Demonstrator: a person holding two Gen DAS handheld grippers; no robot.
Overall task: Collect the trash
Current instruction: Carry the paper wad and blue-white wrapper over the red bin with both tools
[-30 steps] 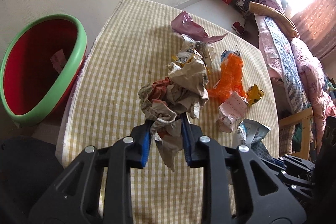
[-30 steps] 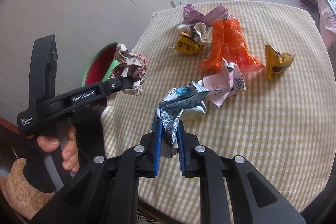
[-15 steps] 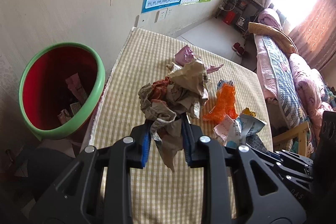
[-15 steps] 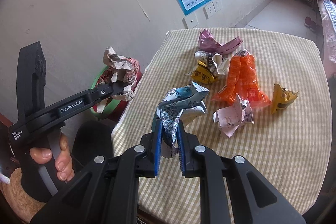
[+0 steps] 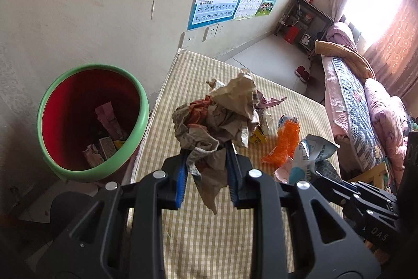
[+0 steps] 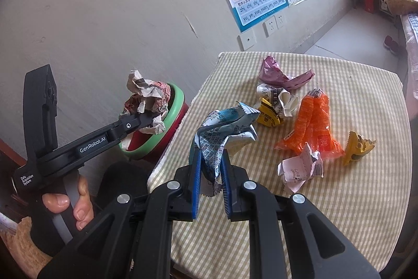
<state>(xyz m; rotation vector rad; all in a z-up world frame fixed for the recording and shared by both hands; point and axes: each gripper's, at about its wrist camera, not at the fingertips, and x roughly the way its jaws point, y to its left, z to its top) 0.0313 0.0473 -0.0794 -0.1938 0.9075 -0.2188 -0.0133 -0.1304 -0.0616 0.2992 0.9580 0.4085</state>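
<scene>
Both loads have come up off the counter [image 6: 339,213]: my left hand-held gripper [image 5: 206,169] pinching crumpled paper [image 5: 219,119], right hand-held gripper [image 6: 211,184] clamping a blue wrapper [image 6: 224,132], so I can reach the bin [image 5: 90,122].

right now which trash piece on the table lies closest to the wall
The purple wrapper, at the table's far edge beyond the white-and-yellow wrapper and the orange bag.

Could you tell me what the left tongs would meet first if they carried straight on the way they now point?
Probably the checked tablecloth, near the litter beyond the crumpled paper the left tongs hold, not the bin off to the side; depth is unclear.
</scene>
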